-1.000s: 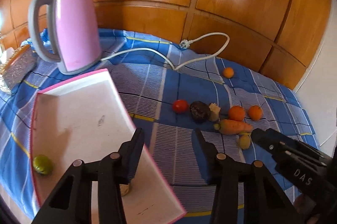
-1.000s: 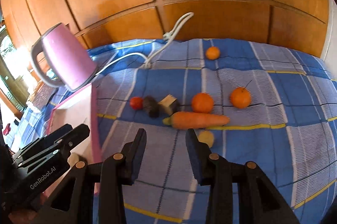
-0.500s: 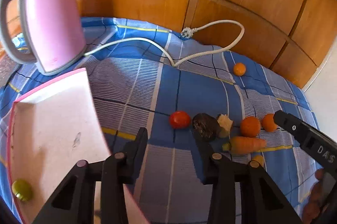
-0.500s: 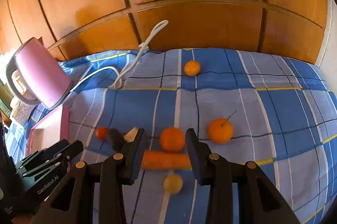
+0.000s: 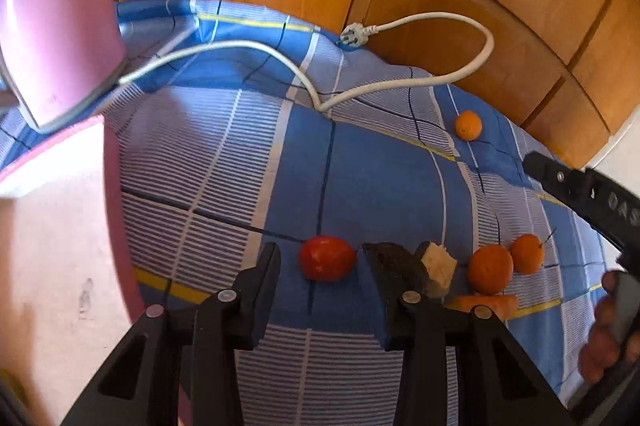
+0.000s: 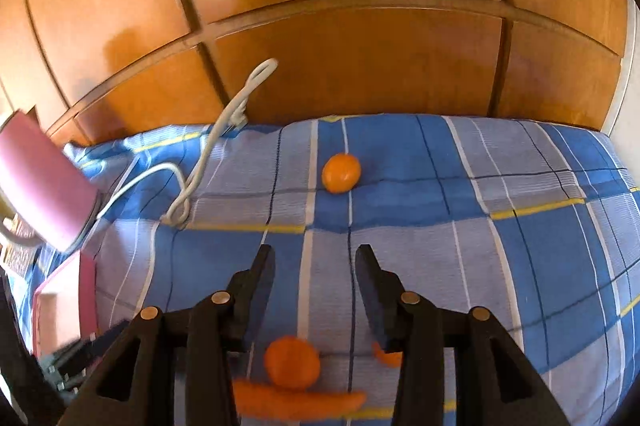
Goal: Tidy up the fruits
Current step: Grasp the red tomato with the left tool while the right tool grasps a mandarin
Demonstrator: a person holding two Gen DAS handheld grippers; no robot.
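A red tomato (image 5: 327, 258) lies on the blue checked cloth (image 5: 380, 185), framed by the fingertips of my left gripper (image 5: 320, 262), which is open with gaps on both sides. Right of it sit a dark fruit (image 5: 394, 256), a beige chunk (image 5: 438, 264), two oranges (image 5: 490, 270) (image 5: 528, 254) and a carrot (image 5: 484, 304). My right gripper (image 6: 314, 254) hangs above the cloth, its jaws opening with nothing between them. One orange (image 6: 293, 362) and the carrot (image 6: 300, 402) show under it. A lone orange (image 6: 341, 172) lies ahead of it.
A pink-rimmed white tray (image 5: 52, 246) fills the left side. The pink kettle (image 5: 52, 37) stands behind it, its white cord (image 5: 320, 65) looping across the cloth to the wooden panelled wall (image 6: 360, 65). A person's hand (image 5: 612, 326) holds the right gripper's body (image 5: 580, 185).
Both grippers have moved forward and lower. The left one left the tray and closed in on the tomato. The right one passed over the carrot and oranges toward the lone orange.
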